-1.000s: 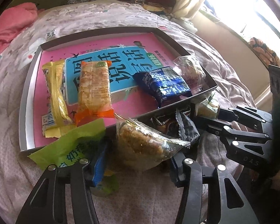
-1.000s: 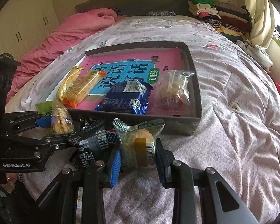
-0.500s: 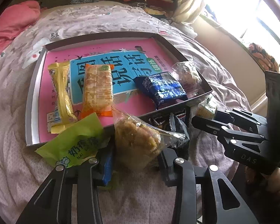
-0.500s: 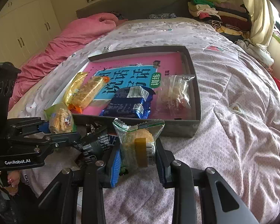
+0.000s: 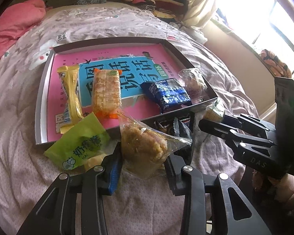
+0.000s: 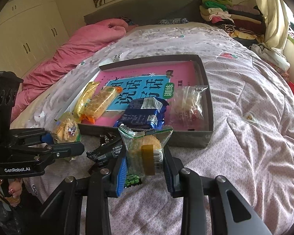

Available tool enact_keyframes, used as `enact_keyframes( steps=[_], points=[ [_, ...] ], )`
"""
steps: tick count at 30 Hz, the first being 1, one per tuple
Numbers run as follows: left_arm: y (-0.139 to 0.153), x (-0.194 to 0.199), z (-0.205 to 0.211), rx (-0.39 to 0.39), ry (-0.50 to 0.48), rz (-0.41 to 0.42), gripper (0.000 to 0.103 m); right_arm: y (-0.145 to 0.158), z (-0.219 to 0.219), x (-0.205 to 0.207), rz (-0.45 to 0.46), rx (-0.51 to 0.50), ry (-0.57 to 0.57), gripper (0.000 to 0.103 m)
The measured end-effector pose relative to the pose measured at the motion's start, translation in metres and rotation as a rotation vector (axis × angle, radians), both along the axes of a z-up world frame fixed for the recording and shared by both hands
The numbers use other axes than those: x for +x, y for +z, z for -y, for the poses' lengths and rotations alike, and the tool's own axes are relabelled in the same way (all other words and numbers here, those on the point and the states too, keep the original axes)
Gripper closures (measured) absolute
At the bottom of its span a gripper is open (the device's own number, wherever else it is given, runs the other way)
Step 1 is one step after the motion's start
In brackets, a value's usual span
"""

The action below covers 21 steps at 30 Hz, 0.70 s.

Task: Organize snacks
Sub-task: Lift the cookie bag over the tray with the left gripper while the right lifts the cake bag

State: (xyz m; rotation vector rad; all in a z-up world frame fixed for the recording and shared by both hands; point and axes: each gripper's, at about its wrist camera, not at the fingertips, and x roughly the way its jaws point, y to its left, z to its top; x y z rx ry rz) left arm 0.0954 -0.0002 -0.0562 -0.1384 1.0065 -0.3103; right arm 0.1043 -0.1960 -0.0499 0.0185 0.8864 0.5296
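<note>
My left gripper is shut on a clear packet of crumbly brown cake, held just in front of the grey tray. My right gripper is shut on a round cake in a green-edged clear wrapper, near the tray's front wall. Inside the tray, on a pink book, lie a yellow bar, an orange-ended cracker pack, a blue packet and a clear packet. A green packet lies against the tray's front left corner.
Black snack packets lie on the quilt between the two grippers. A pink duvet is bunched at the far left of the bed. Folded clothes are stacked at the head. A hand holds the left gripper.
The left jaws have closed in on the crumbly cake packet. The right gripper keeps its hold on the round cake and has hardly moved.
</note>
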Motion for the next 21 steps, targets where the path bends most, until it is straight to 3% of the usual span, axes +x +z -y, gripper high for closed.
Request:
enact_keyframes(
  steps=[21],
  points=[
    [0.029,-0.011,-0.004,0.012,0.037,0.052,0.064,0.015,0.0,-0.008,0.053,0.032,0.013,0.07]
  ],
)
